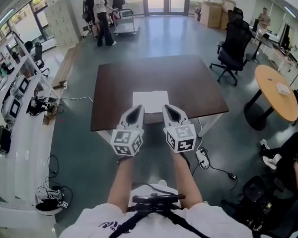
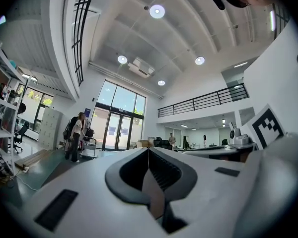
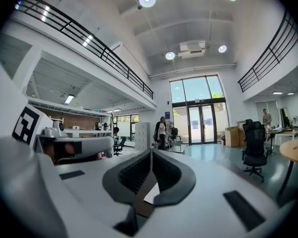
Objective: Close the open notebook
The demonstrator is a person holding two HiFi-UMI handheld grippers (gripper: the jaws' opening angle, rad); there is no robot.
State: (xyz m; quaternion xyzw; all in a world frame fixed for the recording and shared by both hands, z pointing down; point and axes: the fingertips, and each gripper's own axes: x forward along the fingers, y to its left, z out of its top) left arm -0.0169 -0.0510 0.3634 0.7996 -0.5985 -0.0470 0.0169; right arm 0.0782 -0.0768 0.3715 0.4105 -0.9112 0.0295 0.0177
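Observation:
The notebook (image 1: 150,99) shows as a white rectangle lying flat near the front edge of the dark brown table (image 1: 188,88). Both grippers are held level, side by side, just short of that edge and pointing at the notebook. My left gripper (image 1: 138,107) has its jaws together with nothing between them; its tips (image 2: 148,149) meet in the left gripper view. My right gripper (image 1: 167,106) is likewise shut and empty, tips (image 3: 150,150) touching. Through the gap behind its jaws a sliver of the white notebook (image 3: 151,194) shows. Neither gripper touches the notebook.
A black office chair (image 1: 234,46) stands by the table's far right corner, and a round wooden table (image 1: 275,90) further right. White desks with cables (image 1: 20,128) line the left. A power strip (image 1: 203,157) lies on the floor. People stand at the back (image 1: 102,14).

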